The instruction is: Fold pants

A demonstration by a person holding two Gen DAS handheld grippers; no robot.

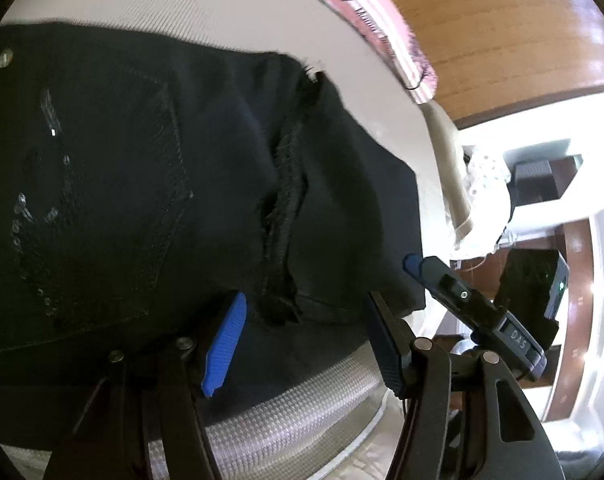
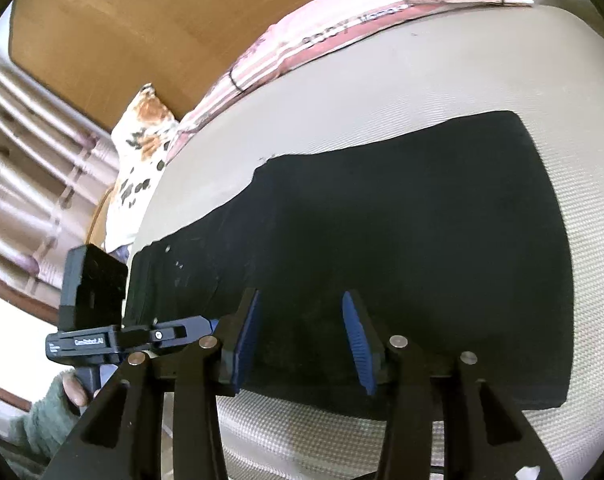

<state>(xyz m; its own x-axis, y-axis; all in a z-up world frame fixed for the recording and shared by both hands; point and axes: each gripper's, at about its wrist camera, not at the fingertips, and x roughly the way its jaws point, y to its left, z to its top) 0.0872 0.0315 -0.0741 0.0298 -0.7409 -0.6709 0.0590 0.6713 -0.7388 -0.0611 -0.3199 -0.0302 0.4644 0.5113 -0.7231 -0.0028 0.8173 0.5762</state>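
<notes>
On the bed (image 2: 422,80), a wide mattress under a cream woven cover, the black denim pants (image 2: 382,240) lie flat as a long folded slab running from the near edge toward the far side. The bed gives a broad, level base, which is likely why the folding is done here: cloth laid on it keeps its shape once released. A pink-and-white striped pillow (image 2: 302,40) sits along the wooden headboard (image 2: 121,20), well clear of the garment, and a flowered cushion (image 2: 141,140) stands at the corner, so nothing crowds the work.

The left wrist view shows the waist end of the pants (image 1: 141,160): a stitched back pocket with small shiny studs (image 1: 101,180) faces up, and a frayed raw seam (image 1: 285,200) marks where one layer lies over another. That overlap suggests the legs are already doubled, with a further fold probably still to come.

The right gripper (image 2: 299,340) hovers over the near edge of the pants with its blue-padded jaws parted roughly a third of the way; the cloth lies beneath them, not pinched, which reads as a release or a fresh approach. The left gripper (image 1: 314,340) stands about half open over the seam end, also holding nothing, its jaws straddling the hem as if lining up a pinch. A hand in a green sleeve (image 2: 53,412) holds its handle.
</notes>
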